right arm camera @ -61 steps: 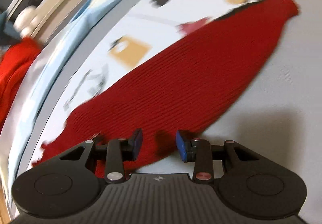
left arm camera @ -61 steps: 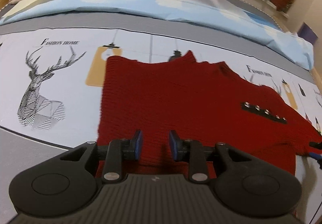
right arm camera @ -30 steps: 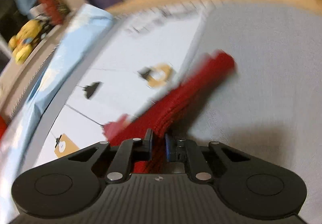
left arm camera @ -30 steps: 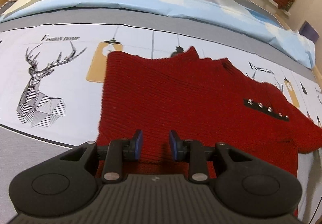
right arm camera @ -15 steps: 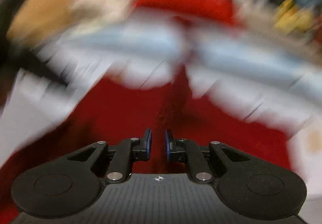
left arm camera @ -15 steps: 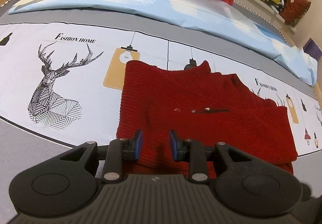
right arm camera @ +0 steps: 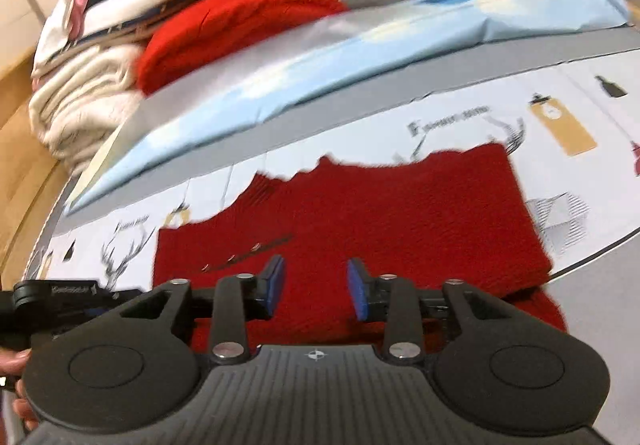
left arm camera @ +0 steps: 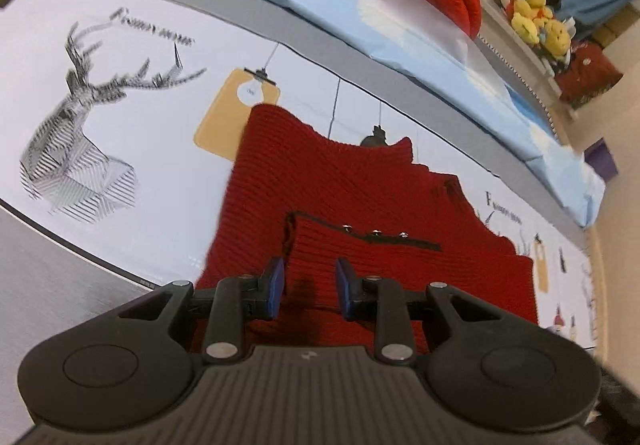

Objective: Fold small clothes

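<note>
A small dark red knit sweater (left arm camera: 352, 197) lies on a printed bed sheet (left arm camera: 168, 149), one side folded over its middle, with a black studded strip (left arm camera: 376, 235) on top. My left gripper (left arm camera: 308, 287) is open and empty just above the sweater's near edge. In the right wrist view the same sweater (right arm camera: 400, 213) lies flat, and my right gripper (right arm camera: 316, 287) is open and empty over its near edge. The left gripper's body (right arm camera: 56, 295) shows at the left edge of that view.
A light blue pillow (left arm camera: 360, 17) lies along the far side of the sheet. Behind it sit a bright red garment (right arm camera: 240, 21) and a stack of folded cream and white clothes (right arm camera: 80, 93). Yellow plush toys (left arm camera: 536, 21) stand on a shelf at the far right.
My right gripper lifted the sleeve, carried it across the sweater body and let go; its jaws are now open. The left gripper stayed open near the hem and shifted slightly.
</note>
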`<control>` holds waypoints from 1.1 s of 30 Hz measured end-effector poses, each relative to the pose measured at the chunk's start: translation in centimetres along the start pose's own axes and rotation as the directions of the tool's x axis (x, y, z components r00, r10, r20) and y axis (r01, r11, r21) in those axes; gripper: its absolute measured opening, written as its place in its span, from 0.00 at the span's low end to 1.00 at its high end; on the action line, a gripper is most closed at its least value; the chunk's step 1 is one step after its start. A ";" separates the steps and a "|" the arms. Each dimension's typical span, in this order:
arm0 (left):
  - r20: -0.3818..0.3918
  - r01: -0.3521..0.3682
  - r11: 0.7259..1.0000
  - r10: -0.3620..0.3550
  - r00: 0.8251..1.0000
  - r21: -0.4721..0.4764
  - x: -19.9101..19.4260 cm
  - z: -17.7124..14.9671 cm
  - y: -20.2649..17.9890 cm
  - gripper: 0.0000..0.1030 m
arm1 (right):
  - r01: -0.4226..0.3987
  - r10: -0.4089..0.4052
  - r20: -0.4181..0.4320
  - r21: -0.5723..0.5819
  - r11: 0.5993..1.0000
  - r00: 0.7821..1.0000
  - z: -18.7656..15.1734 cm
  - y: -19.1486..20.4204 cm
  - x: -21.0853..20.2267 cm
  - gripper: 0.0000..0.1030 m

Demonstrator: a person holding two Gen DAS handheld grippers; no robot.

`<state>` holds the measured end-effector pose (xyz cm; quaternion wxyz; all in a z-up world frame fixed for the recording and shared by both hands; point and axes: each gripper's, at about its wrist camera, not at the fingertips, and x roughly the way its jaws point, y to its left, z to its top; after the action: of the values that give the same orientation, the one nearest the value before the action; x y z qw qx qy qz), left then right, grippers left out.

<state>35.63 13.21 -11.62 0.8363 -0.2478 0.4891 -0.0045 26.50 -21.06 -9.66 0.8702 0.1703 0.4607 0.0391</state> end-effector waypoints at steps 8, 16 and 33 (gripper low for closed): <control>-0.048 -0.042 0.999 0.041 0.998 -0.026 3.2 -0.9 0.8 0.32 | 0.089 -0.085 -0.093 0.039 0.995 0.992 0.8 -3.4 3.2 0.39; -0.053 -0.044 0.999 0.045 0.998 0.012 4.3 -1.7 0.1 0.35 | 0.122 -0.113 -0.108 0.080 0.989 0.988 1.1 -5.2 3.3 0.39; 0.227 -0.112 0.986 0.082 0.970 0.121 -2.0 0.2 -1.9 0.01 | 0.141 -0.128 -0.115 0.114 0.983 0.985 0.9 -5.2 4.2 0.40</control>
<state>35.22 12.13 -9.08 0.8994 -0.1663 0.4030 0.0315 29.15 -25.23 -14.23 0.8327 0.1891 0.5189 -0.0389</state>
